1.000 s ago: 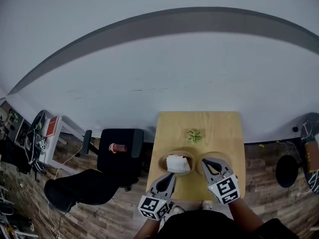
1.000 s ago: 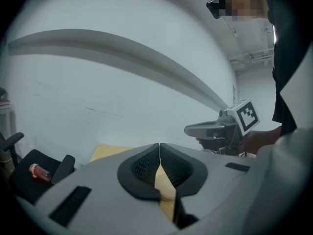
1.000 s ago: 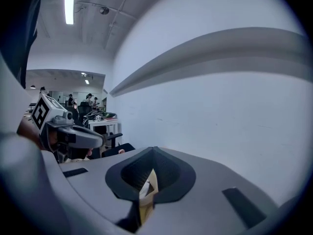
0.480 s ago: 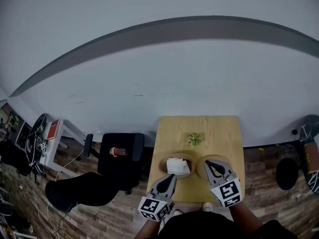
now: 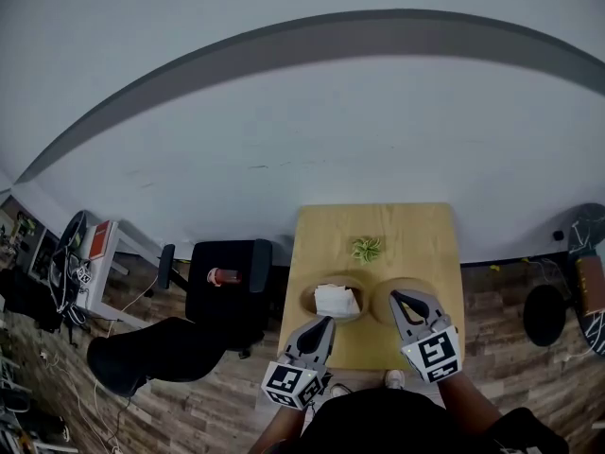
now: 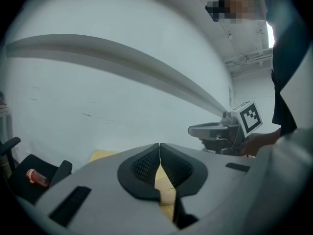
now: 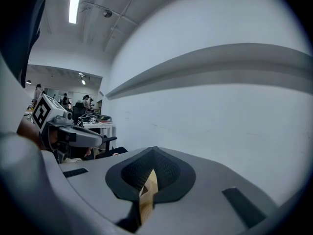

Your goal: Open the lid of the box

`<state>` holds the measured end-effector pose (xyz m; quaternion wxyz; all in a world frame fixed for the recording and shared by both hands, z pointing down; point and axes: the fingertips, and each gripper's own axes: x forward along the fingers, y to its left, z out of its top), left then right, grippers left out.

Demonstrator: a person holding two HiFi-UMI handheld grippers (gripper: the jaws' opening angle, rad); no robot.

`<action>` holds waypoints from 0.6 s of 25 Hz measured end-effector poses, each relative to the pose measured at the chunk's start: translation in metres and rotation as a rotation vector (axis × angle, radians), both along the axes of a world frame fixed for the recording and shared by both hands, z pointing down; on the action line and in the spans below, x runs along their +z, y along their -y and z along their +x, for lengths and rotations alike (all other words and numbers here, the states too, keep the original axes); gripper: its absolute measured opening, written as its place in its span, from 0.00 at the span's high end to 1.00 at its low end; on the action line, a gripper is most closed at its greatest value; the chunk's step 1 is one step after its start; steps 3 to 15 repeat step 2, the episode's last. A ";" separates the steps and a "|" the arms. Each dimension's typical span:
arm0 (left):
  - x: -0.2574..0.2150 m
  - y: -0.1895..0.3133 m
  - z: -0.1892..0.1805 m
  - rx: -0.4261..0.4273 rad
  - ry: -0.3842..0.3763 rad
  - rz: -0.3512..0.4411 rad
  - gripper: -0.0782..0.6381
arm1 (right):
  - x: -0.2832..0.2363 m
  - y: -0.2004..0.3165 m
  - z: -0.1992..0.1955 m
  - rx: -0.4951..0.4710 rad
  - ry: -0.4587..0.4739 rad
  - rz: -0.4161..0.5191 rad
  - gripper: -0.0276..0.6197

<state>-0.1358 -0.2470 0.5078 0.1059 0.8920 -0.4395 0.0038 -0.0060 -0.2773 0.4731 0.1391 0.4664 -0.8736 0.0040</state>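
A small wooden table (image 5: 378,230) stands against a white wall. On it a round wooden box (image 5: 321,289) stands without a lid, with something white (image 5: 337,302) inside. To its right lies a second round wooden piece (image 5: 383,296), partly hidden under my right gripper (image 5: 397,298); whether it is the lid I cannot tell. My left gripper (image 5: 326,323) hovers at the table's near edge, just in front of the box. Both grippers are shut with nothing between the jaws: the pads meet in the left gripper view (image 6: 159,146) and in the right gripper view (image 7: 153,151).
A little green plant (image 5: 367,248) sits on the table behind the two wooden pieces. Left of the table are a black office chair (image 5: 227,296) bearing a red bottle (image 5: 223,277), another dark chair (image 5: 142,357) and a cluttered desk (image 5: 90,253). A black stool (image 5: 544,320) stands at the right.
The head view has drifted slightly, so the table sits a little higher in the picture. Both grippers stay shut over the table's near edge, hardly moved relative to it.
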 end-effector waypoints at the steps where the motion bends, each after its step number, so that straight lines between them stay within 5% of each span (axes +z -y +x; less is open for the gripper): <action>1: 0.000 0.001 0.001 0.000 0.000 0.002 0.86 | -0.002 0.000 -0.001 -0.002 0.001 0.001 0.93; 15: -0.001 0.001 0.001 0.000 -0.001 0.004 0.86 | -0.003 0.000 -0.001 -0.005 0.001 0.003 0.93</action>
